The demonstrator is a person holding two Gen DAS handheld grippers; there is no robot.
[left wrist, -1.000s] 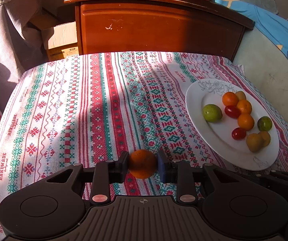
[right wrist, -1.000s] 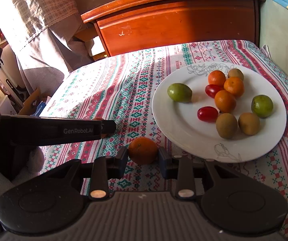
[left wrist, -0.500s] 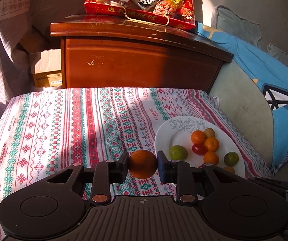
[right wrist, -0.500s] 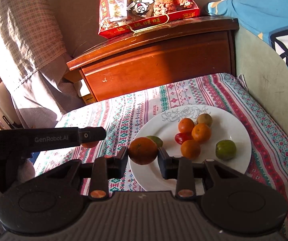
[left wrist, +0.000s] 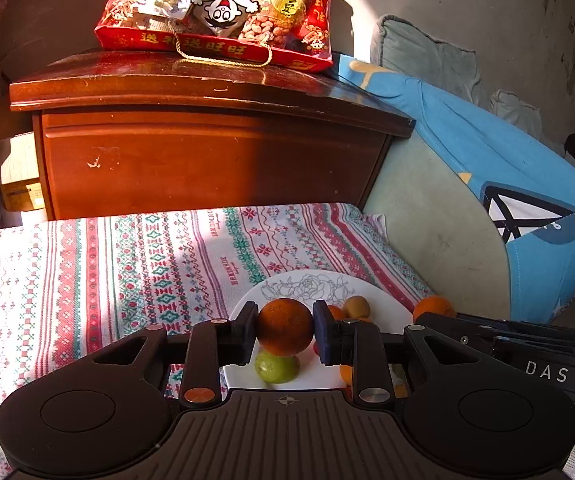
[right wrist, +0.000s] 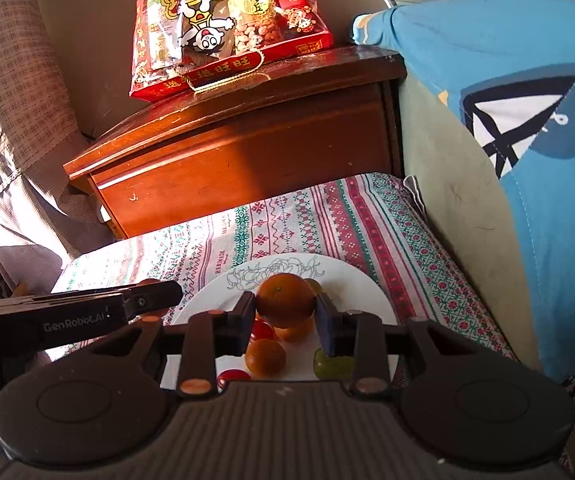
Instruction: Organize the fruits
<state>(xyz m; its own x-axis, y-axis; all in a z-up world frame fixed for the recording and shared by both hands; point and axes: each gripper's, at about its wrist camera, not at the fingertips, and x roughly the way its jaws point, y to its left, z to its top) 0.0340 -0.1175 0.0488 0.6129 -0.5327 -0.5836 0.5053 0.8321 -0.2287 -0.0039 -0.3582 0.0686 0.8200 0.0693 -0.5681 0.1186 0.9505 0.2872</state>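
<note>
My left gripper point(left wrist: 285, 328) is shut on an orange point(left wrist: 284, 326) and holds it above the near left part of the white plate point(left wrist: 303, 286), over a green fruit point(left wrist: 276, 367). My right gripper point(right wrist: 285, 306) is shut on another orange point(right wrist: 284, 300) and holds it above the white plate point(right wrist: 351, 280), over several small oranges, a red tomato point(right wrist: 261, 330) and a green fruit point(right wrist: 329, 366). The right gripper's orange also shows at the right in the left wrist view point(left wrist: 433, 307). The left gripper's side shows at the left in the right wrist view point(right wrist: 87, 312).
The plate lies on a patterned cloth point(left wrist: 87, 272). Behind stands a wooden cabinet point(left wrist: 207, 148) with a red snack bag point(left wrist: 223, 8) on top. A blue and green cushion point(left wrist: 487, 208) borders the right side. A checked curtain point(right wrist: 7, 100) hangs at the left.
Both grippers have lifted and moved forward and rightward over the plate, each still holding its orange. The plate fruits now sit beneath the fingers.
</note>
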